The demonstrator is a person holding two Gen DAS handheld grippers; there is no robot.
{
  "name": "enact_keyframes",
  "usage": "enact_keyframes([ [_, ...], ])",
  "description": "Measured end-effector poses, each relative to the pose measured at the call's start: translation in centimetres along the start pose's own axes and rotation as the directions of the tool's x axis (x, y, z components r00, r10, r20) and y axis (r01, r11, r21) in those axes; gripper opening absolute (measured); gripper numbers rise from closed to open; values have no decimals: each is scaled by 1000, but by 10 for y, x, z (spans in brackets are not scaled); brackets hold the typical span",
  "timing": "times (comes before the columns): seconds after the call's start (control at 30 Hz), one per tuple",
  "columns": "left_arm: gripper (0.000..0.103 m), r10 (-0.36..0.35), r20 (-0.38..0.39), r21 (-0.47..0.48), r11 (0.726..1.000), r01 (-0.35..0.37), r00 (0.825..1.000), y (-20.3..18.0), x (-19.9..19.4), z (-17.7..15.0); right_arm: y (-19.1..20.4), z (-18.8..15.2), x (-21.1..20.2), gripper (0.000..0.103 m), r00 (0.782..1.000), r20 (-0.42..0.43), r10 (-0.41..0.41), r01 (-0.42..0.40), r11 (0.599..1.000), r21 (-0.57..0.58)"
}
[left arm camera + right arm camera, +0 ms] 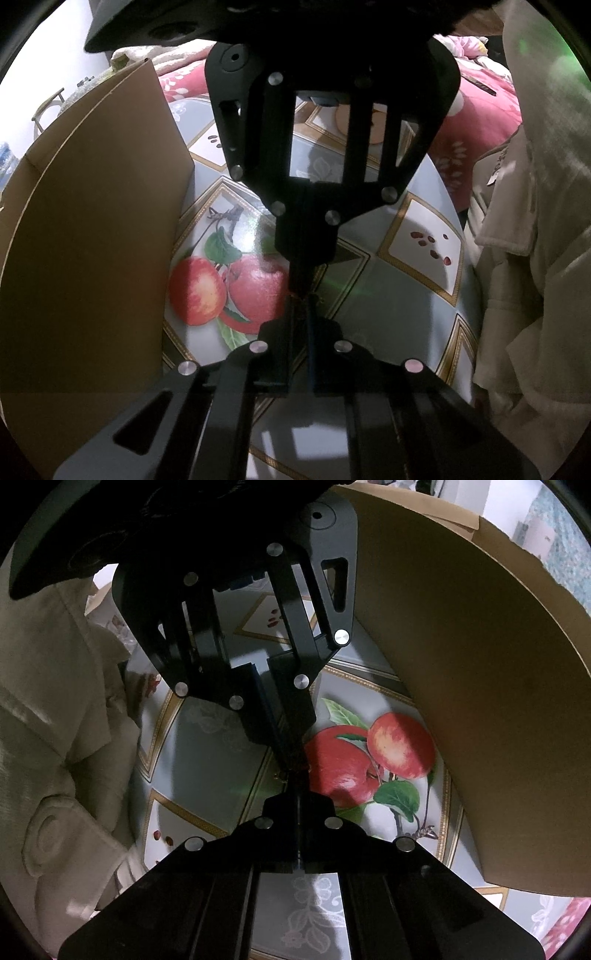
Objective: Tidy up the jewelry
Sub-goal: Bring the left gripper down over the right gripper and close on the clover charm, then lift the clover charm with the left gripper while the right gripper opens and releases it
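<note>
Where the printed red apples (229, 291) mark the glossy patterned tablecloth (388, 295), a brown cardboard box (92, 240) is seen to their left. Just right of the apples, the left gripper (303, 299) and right gripper (297, 291) are closed tip to tip on a tiny gold-coloured jewelry piece (282, 775), barely discernible. Cream cloth (535, 258) is noted farthest right.
</note>
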State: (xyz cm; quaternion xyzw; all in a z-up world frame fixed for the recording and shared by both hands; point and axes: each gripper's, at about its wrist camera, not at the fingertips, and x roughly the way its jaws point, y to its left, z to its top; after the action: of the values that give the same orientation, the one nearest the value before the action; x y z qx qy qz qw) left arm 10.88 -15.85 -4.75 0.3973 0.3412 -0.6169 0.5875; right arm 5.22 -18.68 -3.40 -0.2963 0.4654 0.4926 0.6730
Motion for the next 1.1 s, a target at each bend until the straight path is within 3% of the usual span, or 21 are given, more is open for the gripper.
enact_keyframes([
  [0.47,5,22,23,4,1000,-22,1000,-1,-7,3,-11,-1,-16,0,999,34,-17,16,999,35],
  [0.93,5,90,31,25,996,-91,995,-12,-28,9,-15,-3,-40,0,997,31,-73,71,996,48],
  [1.03,5,113,30,32,993,-114,993,-17,-34,11,-18,-2,-44,5,998,31,-46,44,996,77],
  [1.1,5,128,31,34,991,-129,991,-20,-40,12,-20,-1,-50,22,998,48,-49,44,994,98],
])
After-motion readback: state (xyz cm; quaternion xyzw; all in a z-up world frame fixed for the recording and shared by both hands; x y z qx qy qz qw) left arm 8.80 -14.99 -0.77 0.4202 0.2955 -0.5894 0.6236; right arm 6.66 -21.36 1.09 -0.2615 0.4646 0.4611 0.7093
